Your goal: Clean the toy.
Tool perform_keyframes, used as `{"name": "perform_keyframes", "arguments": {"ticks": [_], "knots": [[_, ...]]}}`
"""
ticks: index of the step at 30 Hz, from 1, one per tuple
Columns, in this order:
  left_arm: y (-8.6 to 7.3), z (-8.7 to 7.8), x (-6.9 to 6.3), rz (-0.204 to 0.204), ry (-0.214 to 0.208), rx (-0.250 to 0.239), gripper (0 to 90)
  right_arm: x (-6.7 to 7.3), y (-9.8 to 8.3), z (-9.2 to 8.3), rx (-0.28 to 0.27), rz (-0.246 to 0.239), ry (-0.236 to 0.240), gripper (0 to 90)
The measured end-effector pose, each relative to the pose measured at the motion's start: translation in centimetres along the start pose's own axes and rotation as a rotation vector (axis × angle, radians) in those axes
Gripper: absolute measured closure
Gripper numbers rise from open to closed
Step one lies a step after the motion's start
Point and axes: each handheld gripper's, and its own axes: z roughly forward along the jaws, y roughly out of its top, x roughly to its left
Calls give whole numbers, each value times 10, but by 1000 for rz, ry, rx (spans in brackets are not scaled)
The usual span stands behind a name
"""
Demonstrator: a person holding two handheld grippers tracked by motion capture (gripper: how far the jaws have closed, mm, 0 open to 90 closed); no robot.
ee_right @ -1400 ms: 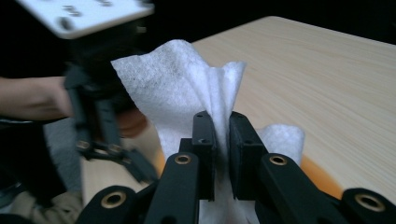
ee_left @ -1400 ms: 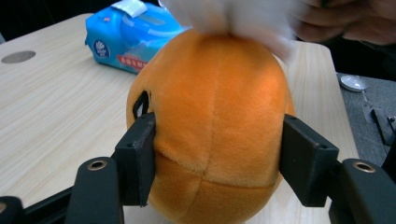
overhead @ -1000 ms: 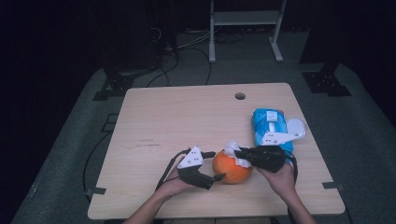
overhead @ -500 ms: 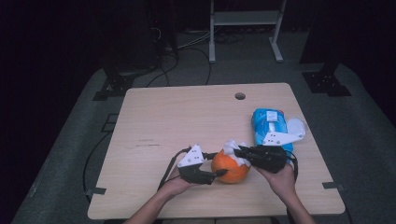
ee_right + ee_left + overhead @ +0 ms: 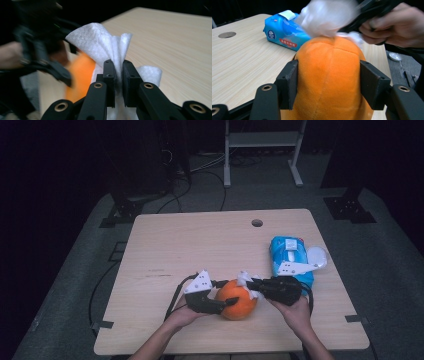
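my left gripper [image 5: 329,82] has just closed on the orange plush [image 5: 329,75], steadying it. my right gripper [image 5: 118,72], clamped on the white tissue [image 5: 100,42], wipes its top.

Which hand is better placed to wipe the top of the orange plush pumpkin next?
The right. The right gripper is shut on a white tissue that already sits over the top of the orange plush pumpkin. The left gripper, whose jaws have just been closing, clamps the pumpkin's sides, steadying it.

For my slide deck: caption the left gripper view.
Left gripper clamps the orange plush ball while a white wipe rubs its top.
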Motion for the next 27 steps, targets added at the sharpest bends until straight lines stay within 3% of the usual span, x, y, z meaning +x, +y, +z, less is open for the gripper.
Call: {"name": "perform_keyframes", "arguments": {"ticks": [3,5,7,9,14,18,20,25,27], "knots": [[0,4,-3,-5,22,-7,334,13,6,3,-1,-50,22,815],[0,5,-4,0,27,-11,256,19,7,7,15,-79,13,816],[-1,5,-3,-3,25,-26,174,16,6,8,20,-80,9,816],[-3,8,-2,-11,16,-19,101,9,3,6,13,-49,12,816],[-7,11,-5,47,-26,16,147,3,1,3,15,-45,-11,815],[-9,6,-2,43,-61,1,185,-3,-1,0,5,-33,-27,813],[-9,8,-2,35,-45,-1,176,-5,-1,-2,4,-26,-29,813],[-15,20,-1,3,0,17,36,-2,-1,1,9,-38,-29,813],[-17,22,-2,-10,-6,14,76,-1,-1,2,14,-41,-29,813]]}}
